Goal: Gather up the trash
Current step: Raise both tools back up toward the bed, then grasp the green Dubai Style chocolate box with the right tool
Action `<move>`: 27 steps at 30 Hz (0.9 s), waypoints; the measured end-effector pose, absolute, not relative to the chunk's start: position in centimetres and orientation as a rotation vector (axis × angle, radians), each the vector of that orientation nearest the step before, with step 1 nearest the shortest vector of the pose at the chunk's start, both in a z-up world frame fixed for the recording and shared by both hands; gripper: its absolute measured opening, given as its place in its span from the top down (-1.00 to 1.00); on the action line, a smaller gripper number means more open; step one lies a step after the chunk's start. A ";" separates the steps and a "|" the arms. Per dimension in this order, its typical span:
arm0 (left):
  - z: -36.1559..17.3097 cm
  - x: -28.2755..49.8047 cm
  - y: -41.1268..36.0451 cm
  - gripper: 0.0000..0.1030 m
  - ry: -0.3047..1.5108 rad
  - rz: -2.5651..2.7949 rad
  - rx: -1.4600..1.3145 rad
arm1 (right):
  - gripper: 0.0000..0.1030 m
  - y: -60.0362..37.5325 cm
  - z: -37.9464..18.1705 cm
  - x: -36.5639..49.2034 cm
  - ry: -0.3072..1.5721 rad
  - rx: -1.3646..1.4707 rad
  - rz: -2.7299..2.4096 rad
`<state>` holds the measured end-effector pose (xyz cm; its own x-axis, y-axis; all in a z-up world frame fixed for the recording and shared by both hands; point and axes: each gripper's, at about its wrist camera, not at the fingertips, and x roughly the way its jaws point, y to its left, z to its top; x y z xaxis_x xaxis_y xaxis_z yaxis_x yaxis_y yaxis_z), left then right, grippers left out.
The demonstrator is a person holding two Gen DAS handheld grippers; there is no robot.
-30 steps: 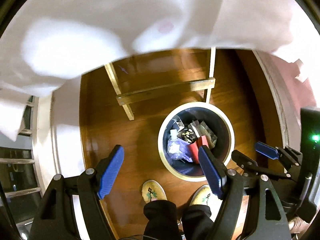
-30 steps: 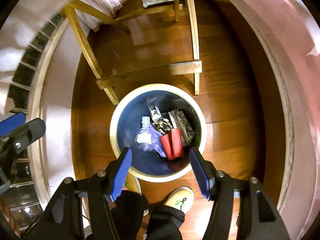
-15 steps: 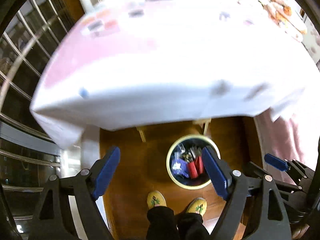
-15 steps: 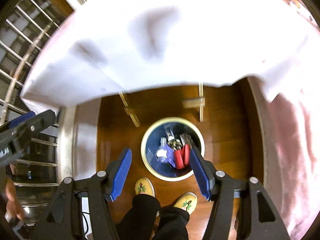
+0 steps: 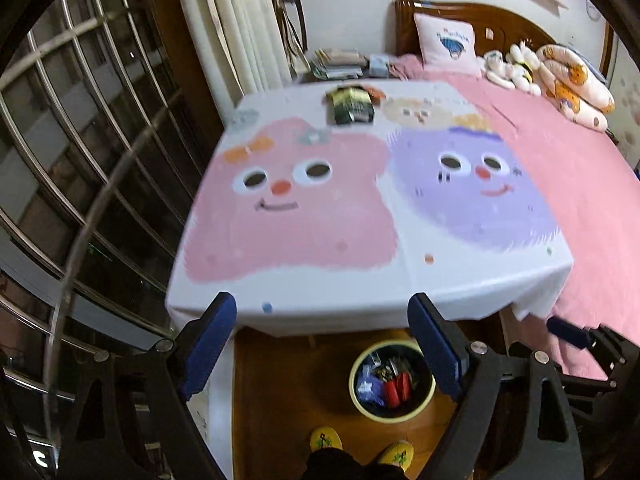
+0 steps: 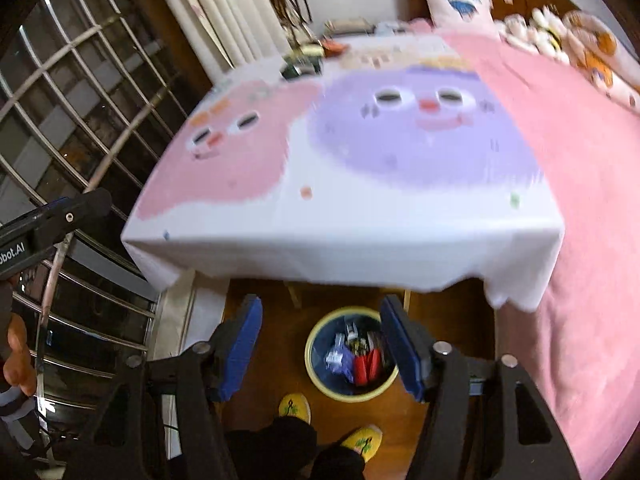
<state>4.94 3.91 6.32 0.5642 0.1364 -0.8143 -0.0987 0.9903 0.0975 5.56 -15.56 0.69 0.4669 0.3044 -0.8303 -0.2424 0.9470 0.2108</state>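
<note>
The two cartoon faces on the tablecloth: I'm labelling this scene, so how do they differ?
The pink face fills the cloth's left half, on the window side; the purple face fills the right half, toward the bed. The pink face wears an orange bow; the purple face has a yellow-and-purple top. Both have round white eyes, a red nose and a smile.

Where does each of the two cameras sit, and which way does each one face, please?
Left wrist: on the left gripper, angled down over the cartoon-print tablecloth towards the pink bed; its blue-padded jaws are opening, empty; yellow slippers show.
Right wrist: on the right gripper, same direction; jaws opening, empty; the left gripper shows alongside.
Both share the round cream-rimmed trash bin on the wooden floor.
</note>
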 end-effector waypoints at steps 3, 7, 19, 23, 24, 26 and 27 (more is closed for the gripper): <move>8.4 5.5 4.3 -0.76 0.929 0.149 0.036 | -0.42 -15.0 2.6 7.0 0.991 0.042 0.345; 10.2 6.7 5.2 -0.88 0.910 0.149 0.022 | -0.47 -14.2 4.9 10.2 0.948 0.028 0.352; 9.8 20.5 11.2 -0.92 0.921 0.115 0.001 | -0.64 -9.6 7.8 23.9 0.888 0.010 0.311; 9.1 27.7 13.7 -0.92 0.939 0.082 0.032 | -0.66 -7.3 7.2 30.2 0.911 0.041 0.266; 8.8 30.0 14.4 -0.92 0.947 0.065 0.045 | -0.69 -6.6 6.9 32.0 0.920 0.049 0.258; 8.3 33.2 15.3 -0.92 0.961 0.039 0.067 | -0.75 -5.5 6.2 34.6 0.931 0.049 0.240; 8.0 34.6 15.6 -0.92 0.968 0.031 0.080 | -0.78 -4.6 5.7 36.5 0.936 0.043 0.226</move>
